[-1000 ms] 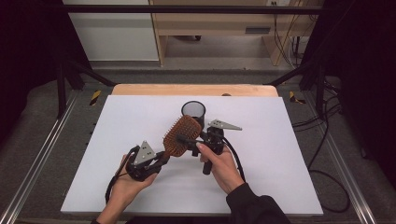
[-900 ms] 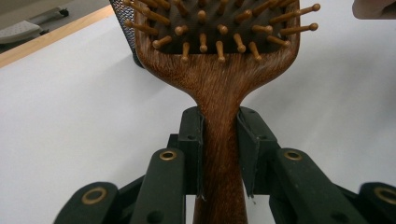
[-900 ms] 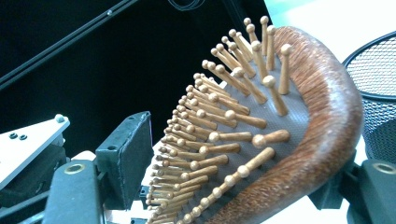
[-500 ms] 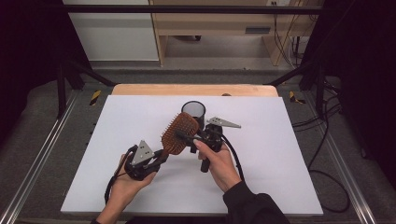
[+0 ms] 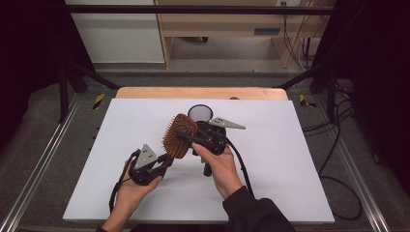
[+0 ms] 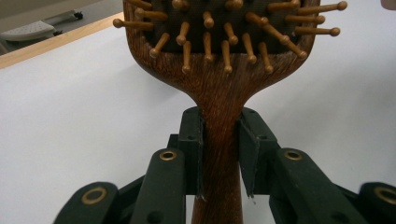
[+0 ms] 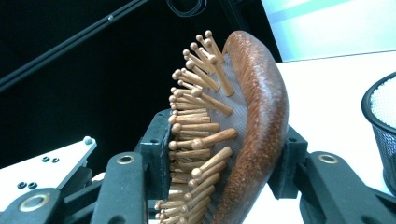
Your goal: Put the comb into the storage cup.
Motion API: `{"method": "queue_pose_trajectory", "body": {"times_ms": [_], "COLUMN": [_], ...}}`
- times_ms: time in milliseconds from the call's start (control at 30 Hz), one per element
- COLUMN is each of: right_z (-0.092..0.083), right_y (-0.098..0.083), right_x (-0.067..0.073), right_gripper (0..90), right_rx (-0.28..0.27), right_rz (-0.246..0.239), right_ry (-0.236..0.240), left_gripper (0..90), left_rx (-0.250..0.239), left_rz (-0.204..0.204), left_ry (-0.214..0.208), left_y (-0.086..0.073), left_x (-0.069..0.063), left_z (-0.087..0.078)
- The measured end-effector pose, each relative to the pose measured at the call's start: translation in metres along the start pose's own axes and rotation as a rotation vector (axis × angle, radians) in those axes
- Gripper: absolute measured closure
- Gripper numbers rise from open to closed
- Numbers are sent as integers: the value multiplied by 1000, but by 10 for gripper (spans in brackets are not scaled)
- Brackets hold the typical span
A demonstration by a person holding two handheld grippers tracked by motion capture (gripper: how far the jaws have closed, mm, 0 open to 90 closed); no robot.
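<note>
A wooden hairbrush with round-tipped wooden bristles is held above the white table between both grippers. My left gripper is shut on its handle, pads pressing both sides just below the head. My right gripper has just been closing its jaws on the brush head. One pad lies against the bristles and the other against the smooth back. The head stands on edge, bristles facing left in the right gripper view.
A black wire-mesh cup stands just behind the right gripper, also at the right edge of the right gripper view. The white table top has a wooden strip along its far edge. Cables trail from both grippers.
The right gripper's jaws have closed onto the brush head. The brush and the right hand have shifted slightly left. The left hand has stayed put.
</note>
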State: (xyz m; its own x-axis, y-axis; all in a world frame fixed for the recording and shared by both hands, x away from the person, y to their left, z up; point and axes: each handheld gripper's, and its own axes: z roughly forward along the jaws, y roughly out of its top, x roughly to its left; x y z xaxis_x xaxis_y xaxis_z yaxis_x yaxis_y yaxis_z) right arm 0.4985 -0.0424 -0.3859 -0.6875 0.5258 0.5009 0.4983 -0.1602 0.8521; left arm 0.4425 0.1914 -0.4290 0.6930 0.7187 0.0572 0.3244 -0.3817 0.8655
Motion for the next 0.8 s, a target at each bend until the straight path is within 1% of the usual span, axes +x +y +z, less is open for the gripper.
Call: {"method": "queue_pose_trajectory", "body": {"times_ms": [67, 233, 300, 400, 433, 500, 567, 600, 633, 667, 700, 767, 800], "right_z": [1, 3, 3, 2, 1, -1, -4, -8, -8, -11, -11, -15, -16], "right_y": [3, 6, 7, 9, 10, 12, 15, 19, 19, 22, 22, 27, 29], "right_x": [2, 7, 7, 7, 6, 4, 0, -2, -2, -5, -5, -7, -9], "right_gripper": [524, 530, 531, 532, 533, 534, 533, 533, 533, 533, 533, 533, 533], "right_rx": [8, 19, 19, 10, 2, -4, -13, -20, -20, -31, -31, -39, -42], "right_rz": [-6, -23, -22, -20, -22, -28, -24, -20, -20, -28, -28, -22, -24], "right_ry": [-3, -12, -13, -12, -13, -26, -38, -49, -49, -59, -59, -70, -74], "left_gripper": [726, 722, 718, 701, 686, 649, 602, 554, 554, 486, 486, 433, 403], "left_rx": [-11, -25, -34, -52, -55, -71, -91, -104, -113, -123, -137, -162, -174], "left_rz": [-12, -23, -28, -47, -49, -63, -80, -83, -84, -91, -102, -122, -138], "left_ry": [2, 13, 18, 27, 29, 39, 50, 56, 65, 76, 84, 105, 124], "left_y": [0, -2, -2, -2, -2, -3, -5, -5, -6, -7, -8, -10, -12], "left_x": [1, 1, 1, 2, 3, 5, 7, 8, 10, 11, 13, 18, 21], "left_z": [0, 0, 0, -2, -2, -5, -9, -12, -14, -17, -19, -25, -29]}}
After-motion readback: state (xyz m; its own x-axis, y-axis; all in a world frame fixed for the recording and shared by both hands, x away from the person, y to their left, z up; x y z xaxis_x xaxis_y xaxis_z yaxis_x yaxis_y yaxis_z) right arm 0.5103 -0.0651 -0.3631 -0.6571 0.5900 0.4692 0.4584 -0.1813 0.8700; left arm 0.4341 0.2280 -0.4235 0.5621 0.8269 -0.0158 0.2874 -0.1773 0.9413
